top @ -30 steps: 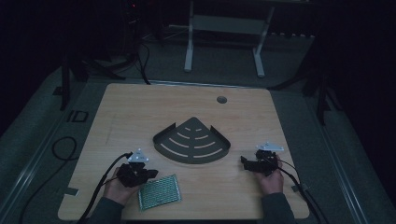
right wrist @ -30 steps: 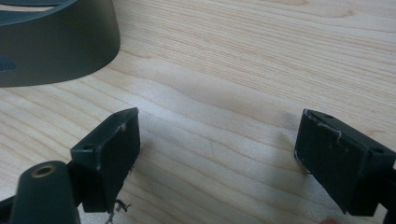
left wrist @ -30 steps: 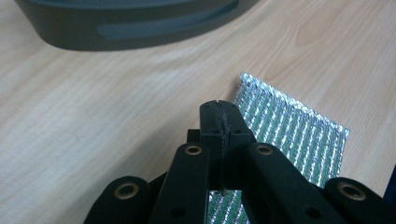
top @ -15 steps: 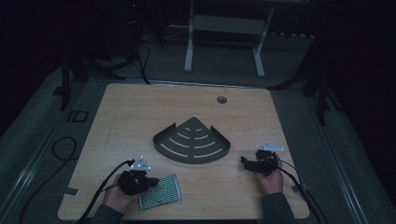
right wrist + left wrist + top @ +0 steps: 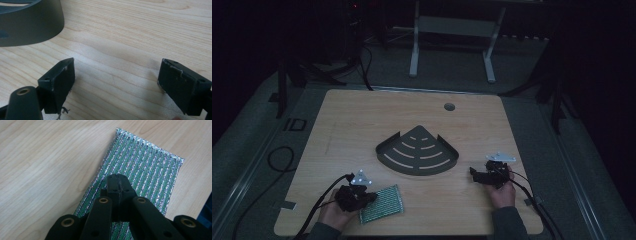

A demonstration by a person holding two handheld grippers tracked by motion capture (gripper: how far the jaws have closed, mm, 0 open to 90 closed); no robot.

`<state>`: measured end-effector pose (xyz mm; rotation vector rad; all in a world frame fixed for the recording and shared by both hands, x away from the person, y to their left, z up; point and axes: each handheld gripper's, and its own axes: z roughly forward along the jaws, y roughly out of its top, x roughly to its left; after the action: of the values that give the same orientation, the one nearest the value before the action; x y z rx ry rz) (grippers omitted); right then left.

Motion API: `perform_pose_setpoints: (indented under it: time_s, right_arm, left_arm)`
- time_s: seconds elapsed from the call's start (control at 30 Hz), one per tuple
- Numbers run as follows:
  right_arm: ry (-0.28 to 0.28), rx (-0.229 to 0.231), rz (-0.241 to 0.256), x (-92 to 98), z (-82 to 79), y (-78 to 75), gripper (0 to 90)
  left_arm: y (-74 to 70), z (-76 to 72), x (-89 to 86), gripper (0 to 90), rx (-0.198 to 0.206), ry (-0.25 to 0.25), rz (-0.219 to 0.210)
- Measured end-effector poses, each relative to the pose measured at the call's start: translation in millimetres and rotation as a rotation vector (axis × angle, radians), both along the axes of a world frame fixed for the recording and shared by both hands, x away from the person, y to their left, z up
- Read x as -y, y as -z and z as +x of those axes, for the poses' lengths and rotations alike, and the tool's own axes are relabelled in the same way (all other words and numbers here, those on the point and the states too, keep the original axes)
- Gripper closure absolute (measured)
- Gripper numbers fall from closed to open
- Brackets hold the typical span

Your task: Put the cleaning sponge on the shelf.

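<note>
Fingers (image 5: 117, 185) of my left gripper (image 5: 371, 197) are pressed together, tips poised over the near part of the green pad (image 5: 140, 182); I cannot tell whether they touch it. My right gripper (image 5: 115, 82) has its fingers (image 5: 60, 80) spread wide over bare wood. The pad is a flat rectangle, green with silvery glinting stripes running its length, lying at the near left of the table (image 5: 362, 130). At the table's centre sits a dark grey, quarter-round corner tray (image 5: 418, 151) with curved slots in its floor and a low wall, holding nothing I can see.
</note>
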<state>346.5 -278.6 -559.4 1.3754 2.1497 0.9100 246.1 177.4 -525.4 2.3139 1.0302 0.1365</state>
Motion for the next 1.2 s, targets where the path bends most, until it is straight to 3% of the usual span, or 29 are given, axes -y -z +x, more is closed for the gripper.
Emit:
perform_pose_setpoints:
  time_s: [0.33,0.6,0.9,1.2]
  right_arm:
    - [0.000,0.000,0.000,0.0,0.0,0.0,13.8]
    - [0.000,0.000,0.000,0.0,0.0,0.0,13.8]
    - [0.000,0.001,0.000,0.0,0.0,0.0,13.7]
    - [0.000,0.000,0.000,0.0,0.0,0.0,13.7]
  left_arm:
    - [-2.3,18.1,-19.2,90.0,0.003,-0.051,0.047]
    - [-1.2,36.0,-34.9,90.0,0.002,-0.092,0.043]
    - [-4.2,51.0,-45.7,90.0,-0.013,-0.139,0.089]
    - [-11.1,60.2,-46.8,81.6,-0.050,-0.109,0.110]
